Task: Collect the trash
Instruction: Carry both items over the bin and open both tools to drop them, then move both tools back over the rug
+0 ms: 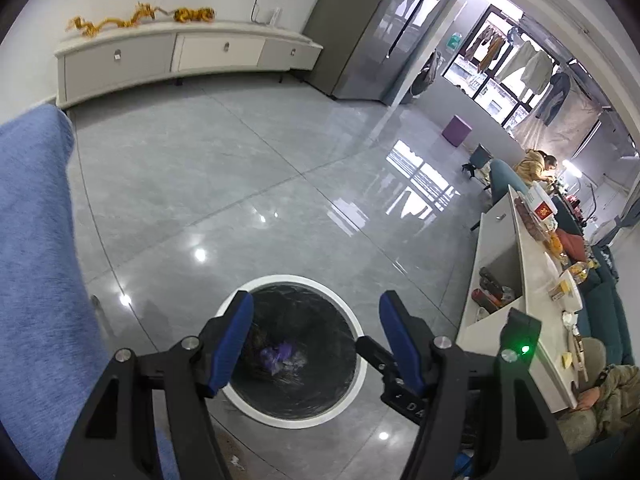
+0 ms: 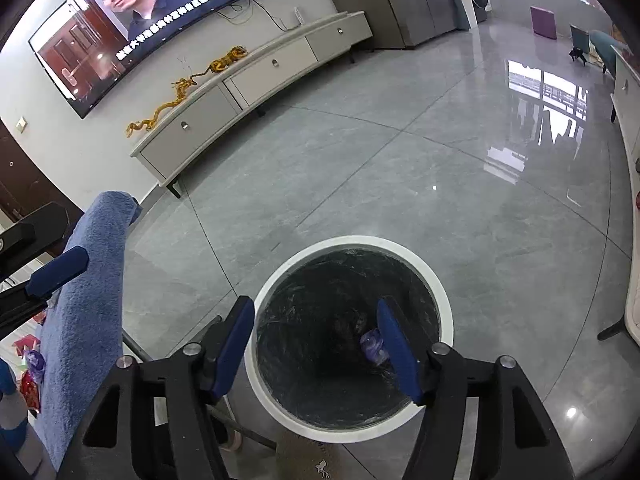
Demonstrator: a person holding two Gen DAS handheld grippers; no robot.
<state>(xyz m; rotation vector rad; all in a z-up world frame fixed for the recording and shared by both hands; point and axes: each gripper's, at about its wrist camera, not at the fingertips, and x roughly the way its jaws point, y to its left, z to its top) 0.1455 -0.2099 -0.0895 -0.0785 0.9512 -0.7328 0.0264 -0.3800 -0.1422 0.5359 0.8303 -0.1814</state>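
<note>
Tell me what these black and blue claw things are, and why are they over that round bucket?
They are two grabbers, and a person holds one in each hand. Each grabber carries a small camera looking along its two fingers, so one picture comes from the left gripper and one from the right gripper. The round thing is a trash bin with a white rim and a dark bag inside, standing on the shiny grey floor. Both grabbers are open above it and hold nothing. A crumpled purple scrap lies at the bottom of the bin. The blue cloth hangs beside them.
</note>
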